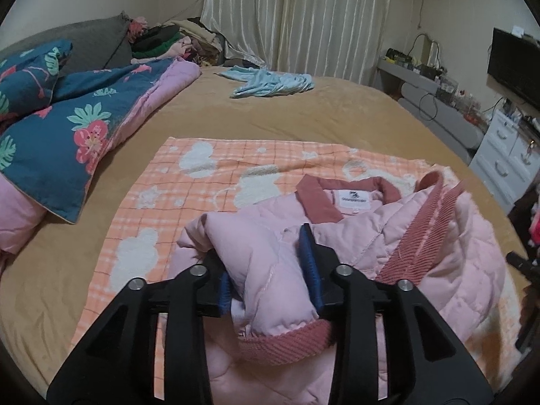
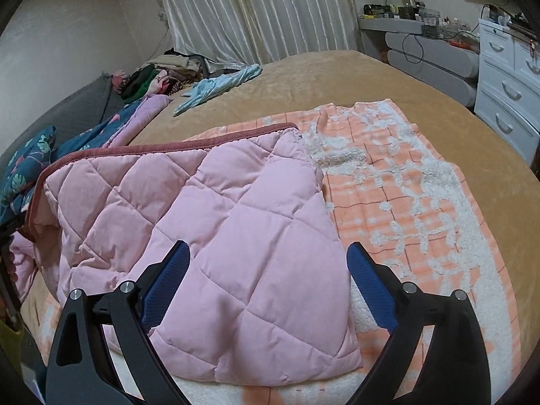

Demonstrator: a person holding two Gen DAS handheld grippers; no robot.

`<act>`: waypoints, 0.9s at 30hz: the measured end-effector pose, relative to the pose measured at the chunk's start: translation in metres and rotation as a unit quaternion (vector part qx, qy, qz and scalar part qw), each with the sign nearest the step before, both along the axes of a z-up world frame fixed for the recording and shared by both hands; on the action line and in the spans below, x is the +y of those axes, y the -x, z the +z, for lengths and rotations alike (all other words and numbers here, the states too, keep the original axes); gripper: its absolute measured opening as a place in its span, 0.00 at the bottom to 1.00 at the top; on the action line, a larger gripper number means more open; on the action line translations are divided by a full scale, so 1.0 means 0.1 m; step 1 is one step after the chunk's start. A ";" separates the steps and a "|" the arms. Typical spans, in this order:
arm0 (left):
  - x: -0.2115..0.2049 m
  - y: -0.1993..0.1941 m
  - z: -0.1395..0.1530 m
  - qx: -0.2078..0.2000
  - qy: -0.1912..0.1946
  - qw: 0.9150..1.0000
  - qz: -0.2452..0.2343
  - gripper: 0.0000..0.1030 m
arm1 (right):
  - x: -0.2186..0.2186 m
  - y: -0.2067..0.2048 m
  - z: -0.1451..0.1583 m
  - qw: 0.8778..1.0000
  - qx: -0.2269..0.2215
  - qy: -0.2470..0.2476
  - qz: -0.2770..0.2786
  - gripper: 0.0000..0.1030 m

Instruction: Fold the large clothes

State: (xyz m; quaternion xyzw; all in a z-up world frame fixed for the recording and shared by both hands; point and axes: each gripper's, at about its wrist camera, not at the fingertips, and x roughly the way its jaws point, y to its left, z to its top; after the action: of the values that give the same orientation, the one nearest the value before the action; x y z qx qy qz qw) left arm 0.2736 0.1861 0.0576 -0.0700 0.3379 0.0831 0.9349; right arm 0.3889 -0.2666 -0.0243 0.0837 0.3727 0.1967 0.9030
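A pink quilted jacket with a dark pink collar and ribbed cuffs lies on an orange checked blanket on the bed. My left gripper is shut on a jacket sleeve near its ribbed cuff, the fabric bunched between the blue pads. In the right wrist view the jacket lies folded over the blanket. My right gripper is open, its blue fingers either side of the jacket's lower edge and not closed on it.
A tan bedspread covers the bed. A floral blue quilt and pillows lie at the left. A light blue garment lies at the far side. A clothes pile, curtains, a grey desk and white drawers stand beyond.
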 end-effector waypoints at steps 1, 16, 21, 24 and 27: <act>0.01 0.01 0.04 -0.006 0.013 1.000 -0.011 0.59 | 0.00 0.00 0.00 1.000 0.000 0.003 0.000 0.91; 0.31 0.33 -0.40 0.010 -0.025 0.999 0.027 0.91 | 0.08 -0.14 -0.30 0.998 0.009 0.060 -0.010 0.91; 0.50 0.46 -0.93 0.040 0.046 0.998 0.032 0.91 | 0.07 -0.25 -0.42 0.998 0.026 0.053 -0.005 0.89; 0.47 0.43 -1.12 0.043 0.060 0.997 0.032 0.88 | 0.09 -0.29 -0.49 0.999 0.037 0.033 0.008 0.50; 0.36 0.31 -1.09 0.042 0.042 0.998 0.032 0.29 | 0.14 -0.29 -0.41 0.999 0.010 0.032 0.003 0.23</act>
State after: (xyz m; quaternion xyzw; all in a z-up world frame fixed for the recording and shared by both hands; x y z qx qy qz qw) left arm 0.2428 0.2225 -0.0517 -0.1165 0.3779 0.1015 0.9129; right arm 0.4181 -0.2523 -0.0648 0.0559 0.3884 0.1867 0.9006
